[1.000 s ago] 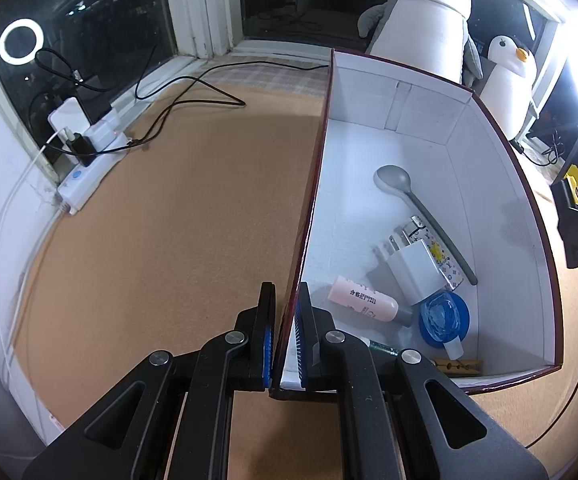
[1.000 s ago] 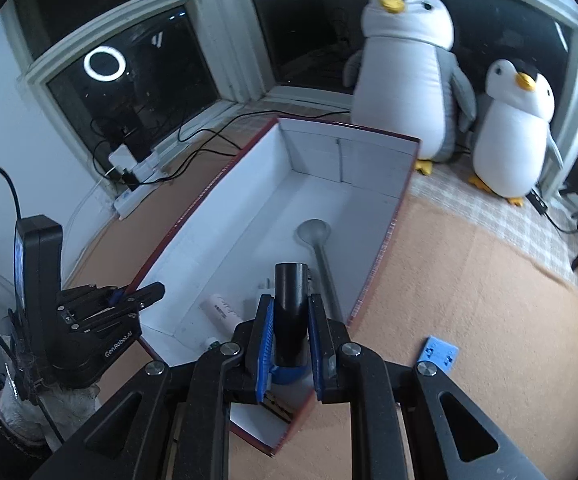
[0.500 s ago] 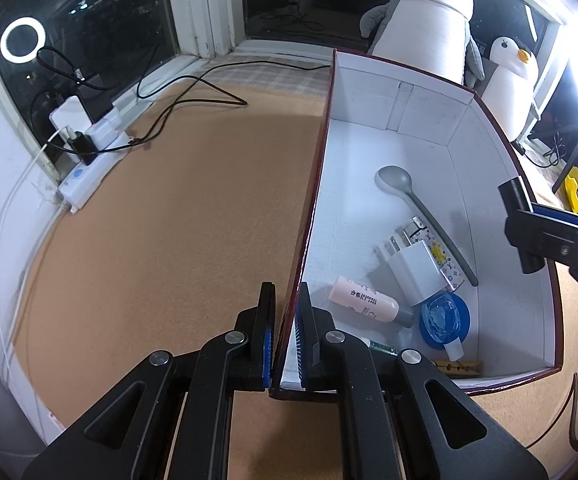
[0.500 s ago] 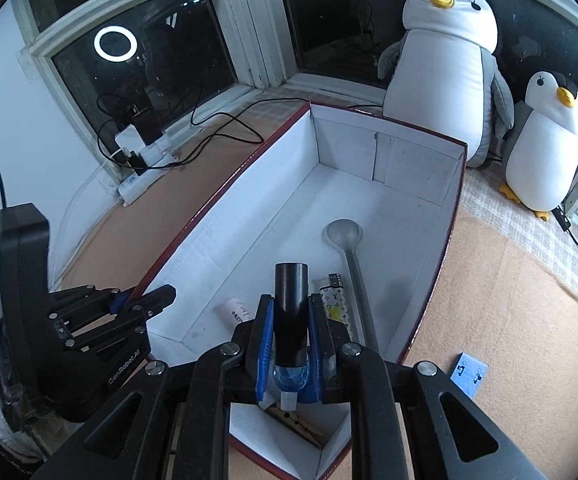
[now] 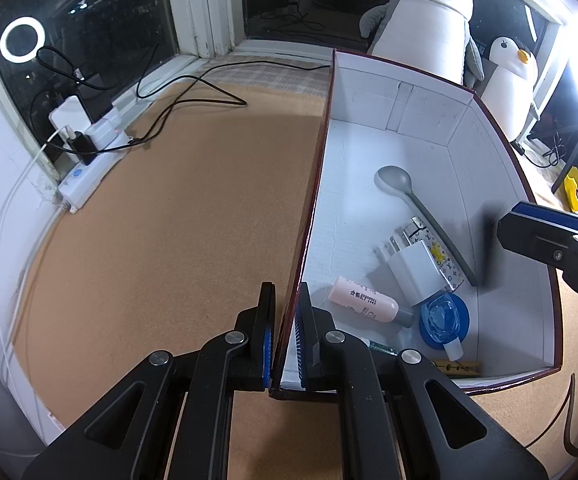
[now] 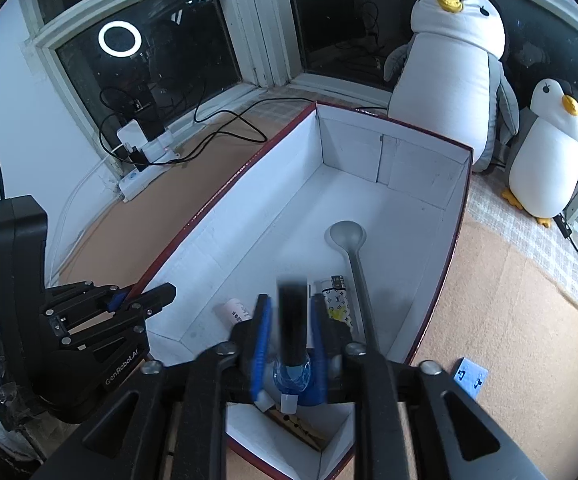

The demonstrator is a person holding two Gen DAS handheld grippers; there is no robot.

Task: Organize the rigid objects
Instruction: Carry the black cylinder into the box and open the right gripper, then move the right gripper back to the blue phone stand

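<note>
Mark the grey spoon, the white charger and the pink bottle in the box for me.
grey spoon (image 5: 394, 179): left wrist view, on its bowl.
white charger (image 5: 417, 270): left wrist view, on its white body.
pink bottle (image 5: 363, 300): left wrist view, on its labelled side.

white box (image 5: 369, 216) (dark red rim), grey spoon (image 5: 393, 180), pink bottle (image 5: 363, 300), tan cork floor (image 5: 169, 220).

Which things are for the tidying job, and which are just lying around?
For the job: white cardboard box with red rim, black cylinder, grey plastic spoon, white plug charger, pink plastic bottle, left gripper, right gripper.
Just lying about: big white plush penguin, white power strip, small blue card.
</note>
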